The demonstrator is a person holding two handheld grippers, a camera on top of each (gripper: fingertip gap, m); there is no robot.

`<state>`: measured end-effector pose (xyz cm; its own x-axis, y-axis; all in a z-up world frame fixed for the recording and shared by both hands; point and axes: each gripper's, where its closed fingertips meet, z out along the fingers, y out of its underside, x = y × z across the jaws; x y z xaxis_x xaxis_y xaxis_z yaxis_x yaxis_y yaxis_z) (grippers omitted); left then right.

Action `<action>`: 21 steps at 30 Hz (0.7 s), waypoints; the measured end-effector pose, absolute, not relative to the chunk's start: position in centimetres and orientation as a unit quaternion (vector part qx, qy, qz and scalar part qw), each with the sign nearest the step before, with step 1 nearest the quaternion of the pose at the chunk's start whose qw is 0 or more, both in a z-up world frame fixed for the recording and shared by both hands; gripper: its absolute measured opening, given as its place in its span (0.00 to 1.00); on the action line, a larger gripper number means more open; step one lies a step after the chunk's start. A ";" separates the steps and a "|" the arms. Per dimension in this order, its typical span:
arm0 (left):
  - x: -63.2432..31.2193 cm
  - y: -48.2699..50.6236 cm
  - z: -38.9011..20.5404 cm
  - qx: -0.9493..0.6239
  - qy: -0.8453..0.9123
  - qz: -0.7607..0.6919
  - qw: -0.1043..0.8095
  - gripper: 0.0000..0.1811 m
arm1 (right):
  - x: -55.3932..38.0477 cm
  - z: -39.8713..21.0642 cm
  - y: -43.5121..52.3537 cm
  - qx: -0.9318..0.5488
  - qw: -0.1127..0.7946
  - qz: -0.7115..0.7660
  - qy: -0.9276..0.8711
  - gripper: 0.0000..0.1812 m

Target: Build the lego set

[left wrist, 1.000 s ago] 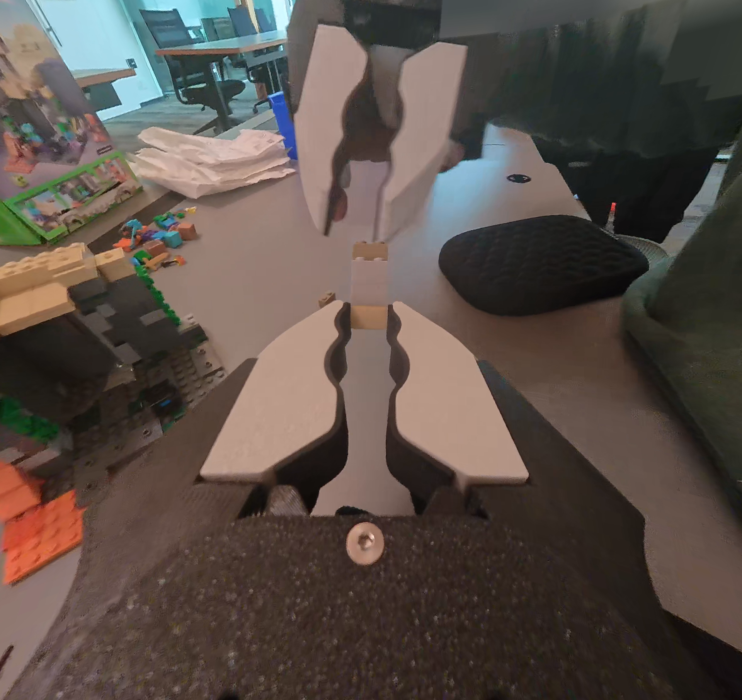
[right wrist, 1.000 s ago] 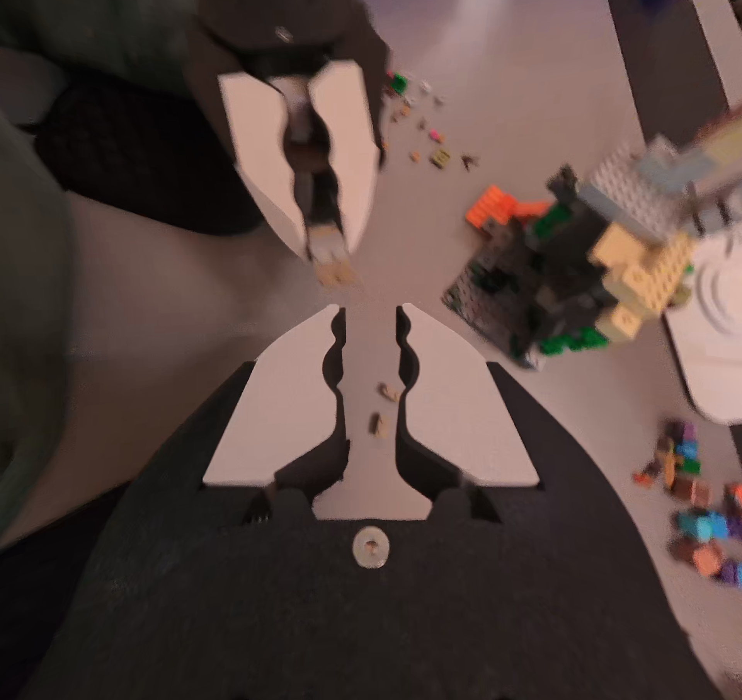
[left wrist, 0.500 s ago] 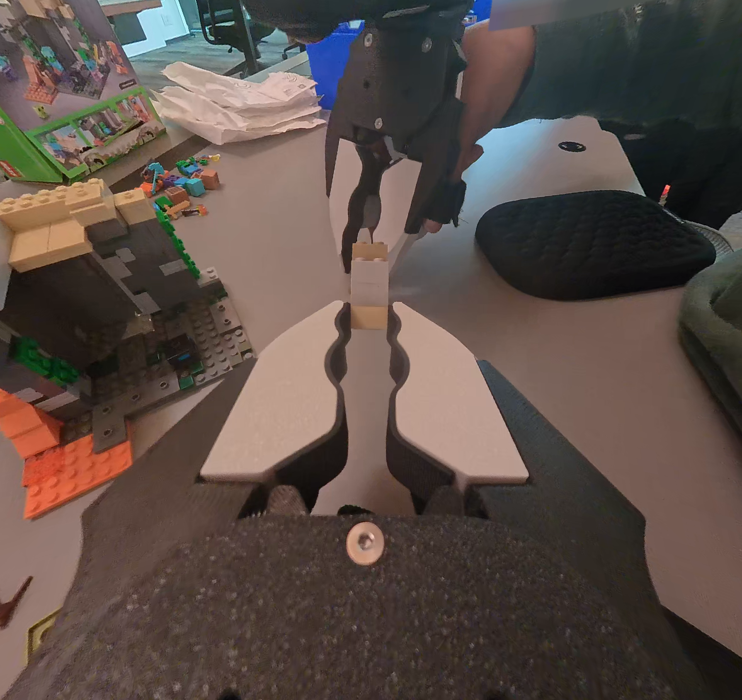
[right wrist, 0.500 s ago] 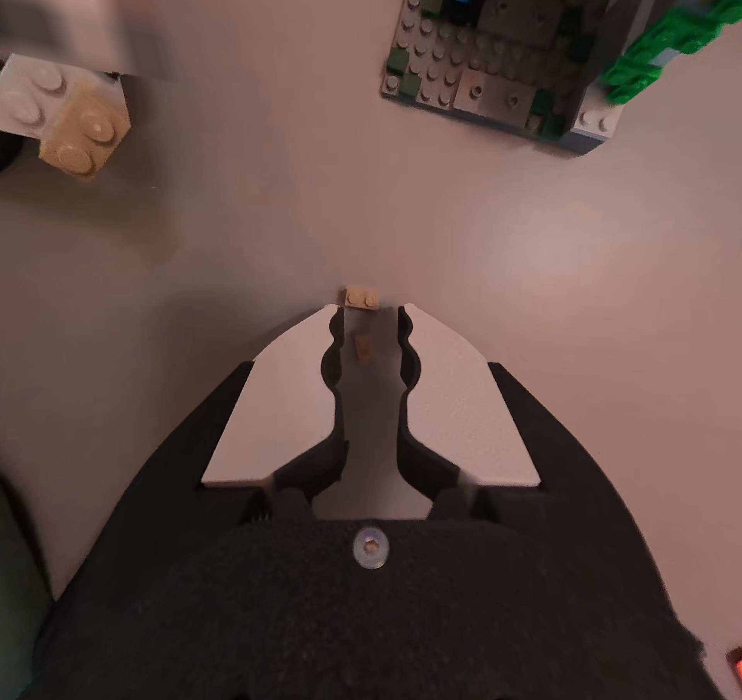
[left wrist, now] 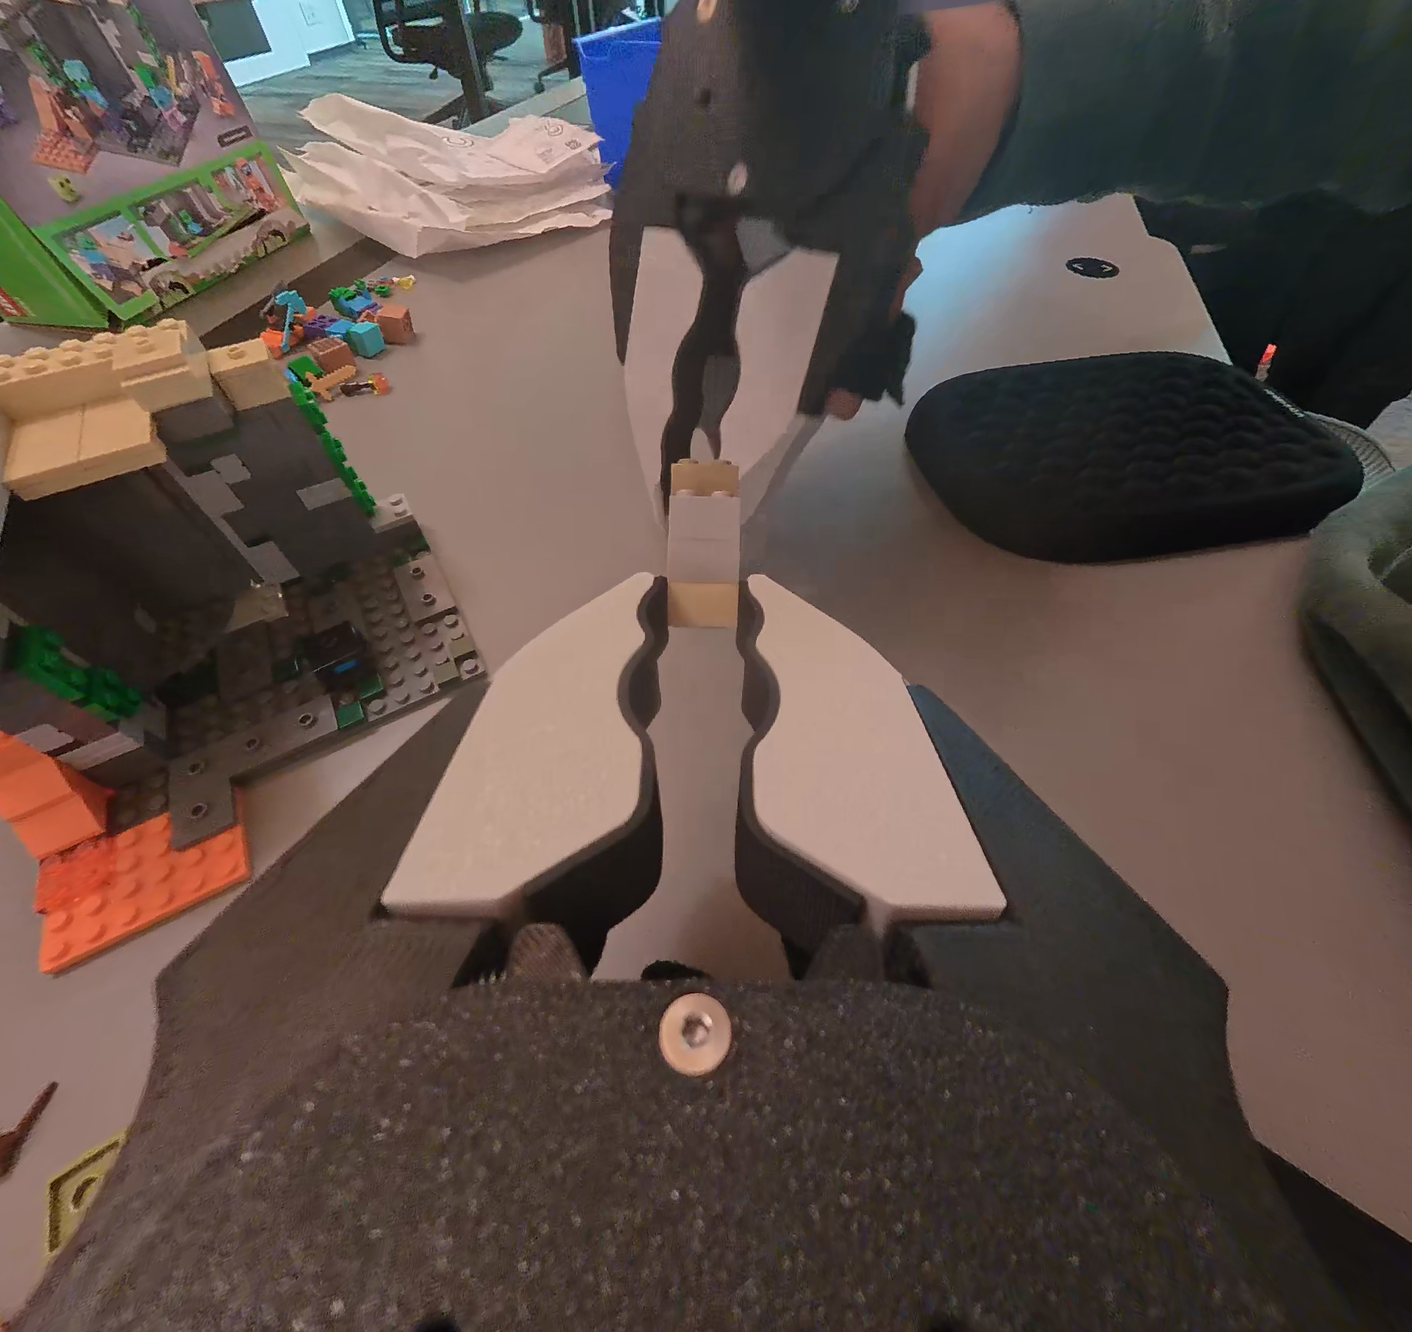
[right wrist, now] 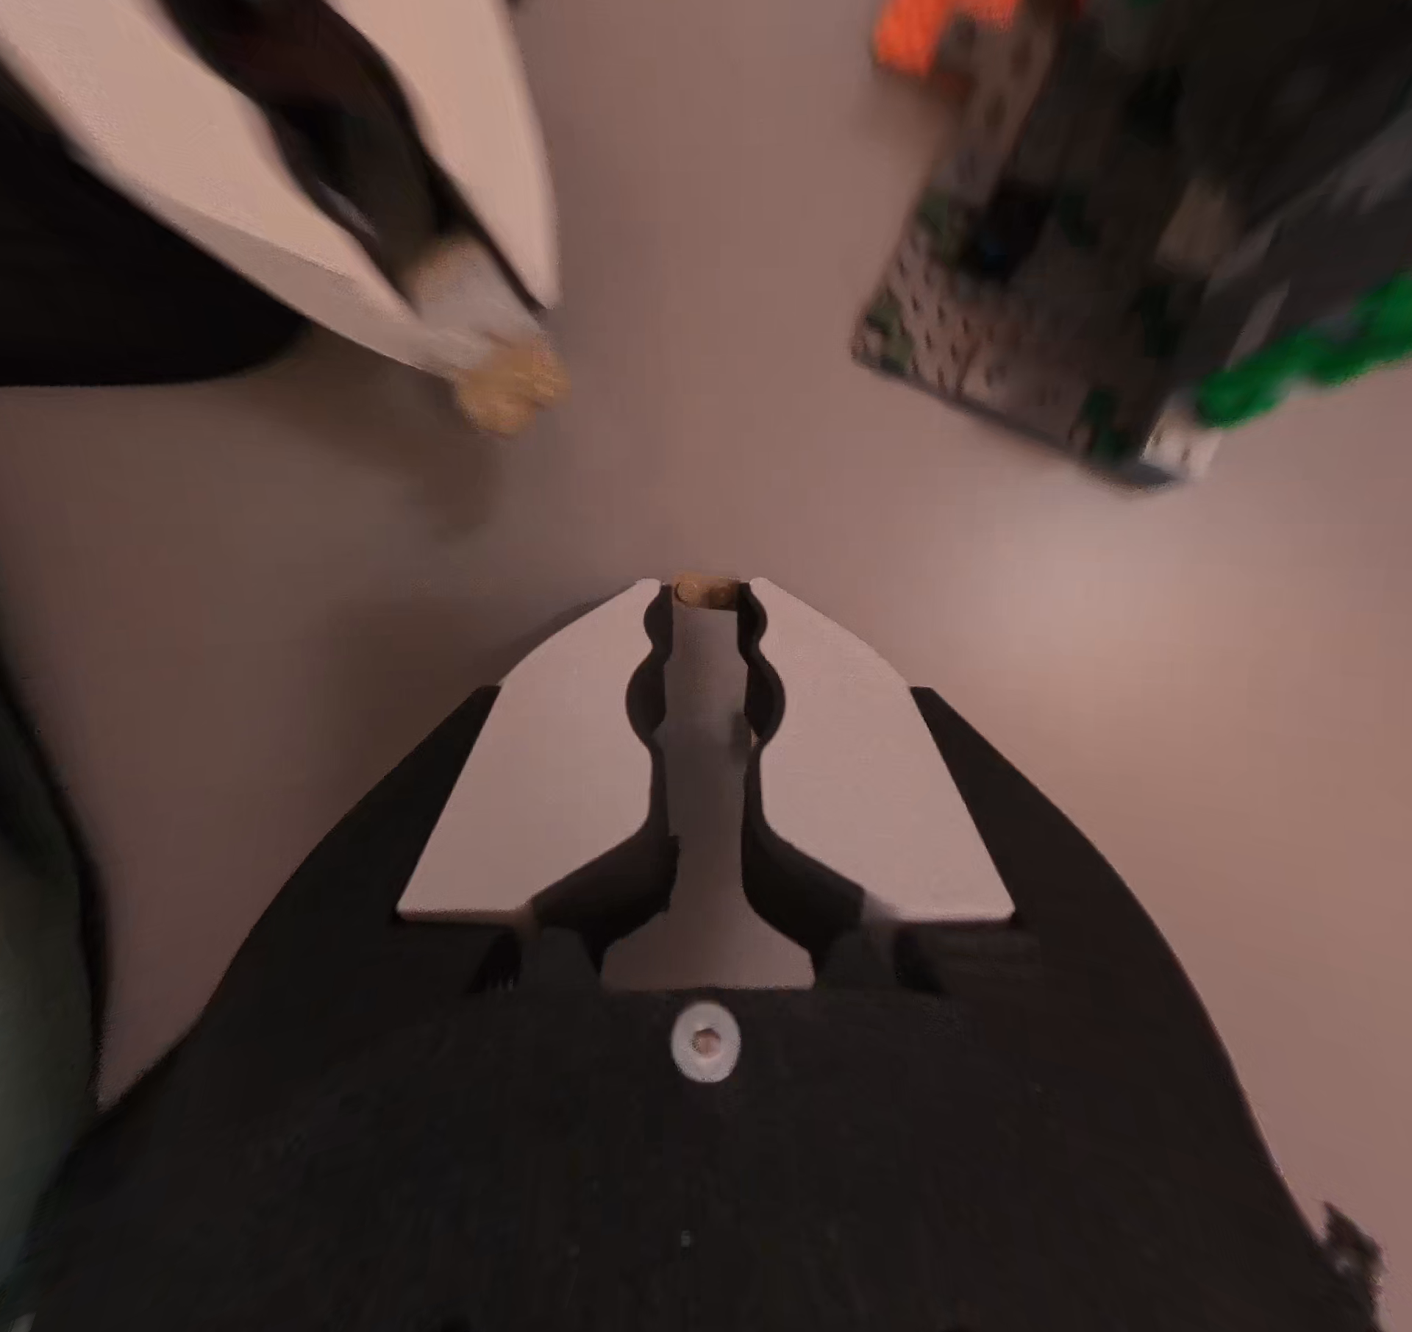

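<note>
My left gripper (left wrist: 703,594) is shut on the tan bottom brick of a small stack (left wrist: 704,531): tan, white, then tan on top, held upright above the grey table. My right gripper (right wrist: 707,586) is shut on a small tan plate (right wrist: 707,592) at its fingertips, above the table. In the left wrist view the right gripper (left wrist: 714,447) points down just behind the stack. In the blurred right wrist view the left gripper (right wrist: 489,317) and its stack (right wrist: 508,386) are at upper left. The grey, tan and green build (left wrist: 191,531) stands to the left.
An orange plate (left wrist: 137,890) joins the build's base. Loose coloured bricks (left wrist: 344,332), the set's box (left wrist: 114,149) and white paper bags (left wrist: 458,172) lie at back left. A black cushion (left wrist: 1131,455) is on the right. A person's arm holds the right gripper. Spacing between my two grippers at the tips: around 7 cm.
My right gripper dropped to the table, closed on the small tan plate and rose with it. My left gripper kept the stack held steady.
</note>
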<state>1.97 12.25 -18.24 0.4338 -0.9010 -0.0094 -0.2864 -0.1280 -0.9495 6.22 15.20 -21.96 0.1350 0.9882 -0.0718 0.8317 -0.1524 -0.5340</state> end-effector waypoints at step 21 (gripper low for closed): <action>3.1 10.4 -17.4 -0.646 0.463 -0.355 0.492 0.09 | 3.4 -15.1 10.5 -0.538 0.281 0.343 -0.717 0.09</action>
